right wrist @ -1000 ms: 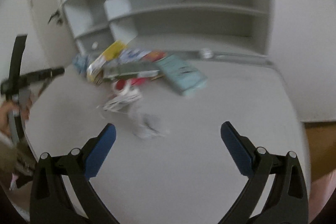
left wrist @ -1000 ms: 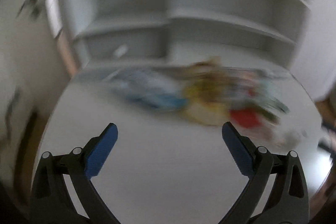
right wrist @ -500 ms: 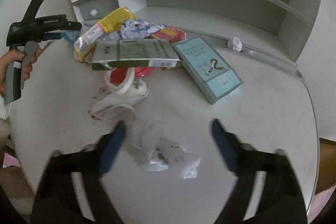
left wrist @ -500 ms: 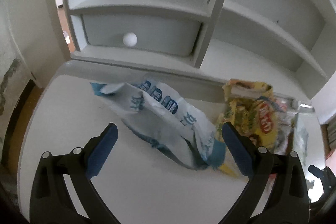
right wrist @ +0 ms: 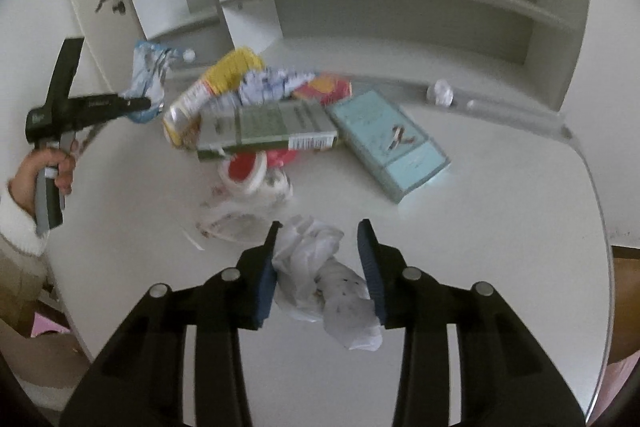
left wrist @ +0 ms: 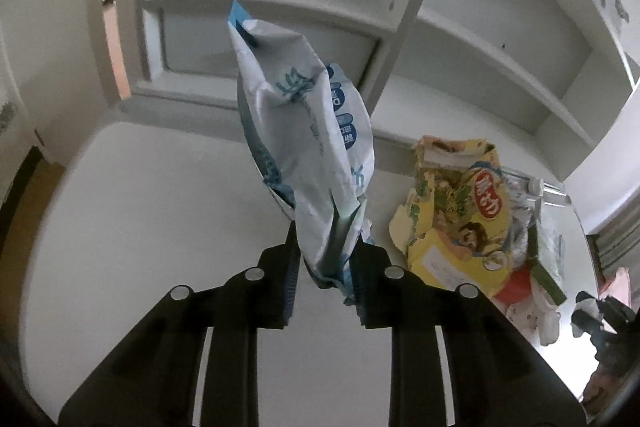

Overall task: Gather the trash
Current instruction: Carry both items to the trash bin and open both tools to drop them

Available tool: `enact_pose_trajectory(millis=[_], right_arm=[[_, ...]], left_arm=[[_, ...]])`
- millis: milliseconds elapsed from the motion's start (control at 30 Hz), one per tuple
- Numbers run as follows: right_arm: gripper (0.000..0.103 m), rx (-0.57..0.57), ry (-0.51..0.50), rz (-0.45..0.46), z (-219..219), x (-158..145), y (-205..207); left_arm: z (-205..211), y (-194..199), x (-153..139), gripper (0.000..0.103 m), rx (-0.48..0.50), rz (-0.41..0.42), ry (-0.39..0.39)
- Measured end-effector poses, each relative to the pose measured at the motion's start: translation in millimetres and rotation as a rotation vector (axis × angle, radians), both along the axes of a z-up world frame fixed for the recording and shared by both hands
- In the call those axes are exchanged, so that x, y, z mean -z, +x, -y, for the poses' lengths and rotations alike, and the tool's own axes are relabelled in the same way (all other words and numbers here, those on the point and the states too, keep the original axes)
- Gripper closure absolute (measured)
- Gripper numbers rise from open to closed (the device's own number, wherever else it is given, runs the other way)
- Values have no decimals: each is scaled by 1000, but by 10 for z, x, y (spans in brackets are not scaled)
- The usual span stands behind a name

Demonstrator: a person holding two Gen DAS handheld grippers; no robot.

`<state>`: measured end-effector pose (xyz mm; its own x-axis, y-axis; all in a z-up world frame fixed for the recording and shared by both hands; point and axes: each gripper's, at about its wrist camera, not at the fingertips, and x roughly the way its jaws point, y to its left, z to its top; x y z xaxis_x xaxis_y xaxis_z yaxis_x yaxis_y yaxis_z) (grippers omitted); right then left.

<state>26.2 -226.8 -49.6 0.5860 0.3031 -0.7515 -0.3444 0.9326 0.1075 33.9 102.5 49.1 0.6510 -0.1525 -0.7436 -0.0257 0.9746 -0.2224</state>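
Nearest us, our right gripper (right wrist: 324,263) has just been closing around a crumpled white tissue wad (right wrist: 324,283) on the white desk (right wrist: 500,235); the left pad touches it, the right pad seems just shy, so we cannot yet call it gripped. Our left gripper (left wrist: 326,275) has just closed too and is clamped on the lower end of a blue-and-white snack bag (left wrist: 308,147), which stands up off the desk.

We judge the collecting barely begun: one piece in hand, one nearly so, nothing binned, and no bin in sight.

Beyond lie a torn white wrapper (right wrist: 236,219), a red-and-white cup lid (right wrist: 242,169), a green carton (right wrist: 272,127), a pale blue box (right wrist: 392,143), a yellow chip bag (left wrist: 460,211), and, near the shelf unit (right wrist: 360,3), a small paper ball (right wrist: 440,93). The pile overlaps, so pieces must come off the top first.
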Motion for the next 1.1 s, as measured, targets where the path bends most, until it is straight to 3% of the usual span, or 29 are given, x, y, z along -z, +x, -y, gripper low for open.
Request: enact_pose_trajectory(millis=[133,233,400,500,633,700,833,967,1100], right_arm=[[65,10,1,-26,24,114,-42],[66,29,47,-19,168,41,-148],[66,136,185,89,800,-457,-515],[66,278,286,162,1491,-749,-948],[66,495,407,202,2505,-838,-1645],[66,605,478,202,2990,-744,-2000],[66,801,601,165,3728,-320,-2443],[66,966,695,76,4236,352,-2661],[66,1117,787,-70,4578,1268,-2626]], left_arm=[[-11,-138,-191,81,-33,45,58],[279,-368,-494,81,33,139,122],[1475,-729,-952,81,345,252,94],[2409,-941,-943,81,573,250,44],[3605,-1348,-838,81,849,219,6],[4306,-1623,-697,81,989,190,12],[5475,-2070,-175,81,1175,42,26],[6237,-2354,534,81,1251,-96,141],[6607,-2358,1364,81,1241,-242,241]])
